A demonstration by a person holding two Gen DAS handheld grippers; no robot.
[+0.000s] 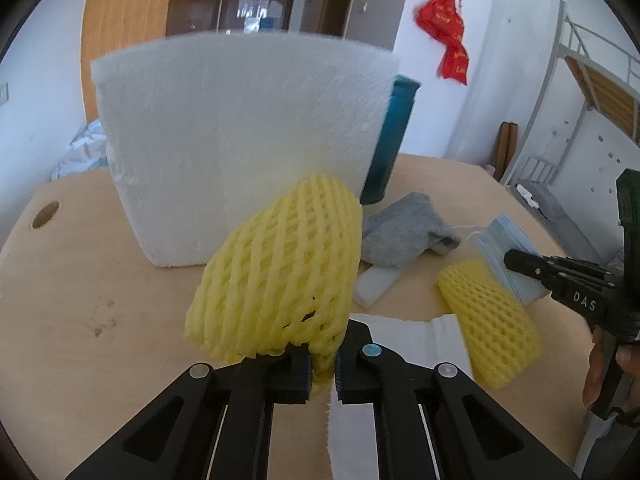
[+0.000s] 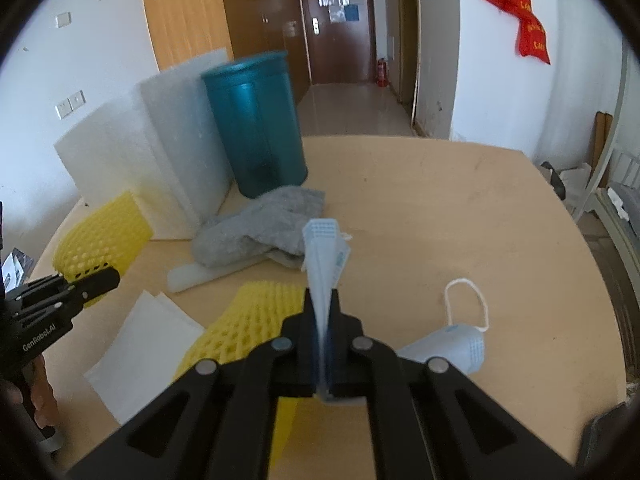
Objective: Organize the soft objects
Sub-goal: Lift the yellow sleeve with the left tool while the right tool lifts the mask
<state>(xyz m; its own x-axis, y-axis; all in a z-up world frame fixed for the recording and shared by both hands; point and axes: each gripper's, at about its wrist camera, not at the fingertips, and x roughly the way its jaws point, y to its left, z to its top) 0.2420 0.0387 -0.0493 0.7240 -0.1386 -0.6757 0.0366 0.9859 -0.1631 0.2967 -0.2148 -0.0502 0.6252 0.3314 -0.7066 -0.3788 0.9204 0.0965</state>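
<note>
risks first: yellow foam net (image 1: 276,268) is pinched only at its bottom edge by the left gripper (image 1: 323,372), so it could tear or slip out if swung. face mask (image 2: 325,264) is folded thin in the right gripper (image 2: 323,344); its loose end and ear loop (image 2: 468,304) droop near the bench (image 2: 440,208) and could snag the second yellow net (image 2: 248,320) just beside it. both jaws are clenched, nearly closed: left grasping the net lifted in front of the white foam block (image 1: 240,140), right grasping the mask. grey sock (image 2: 260,232), teal bin (image 2: 256,128) not touched.
</note>
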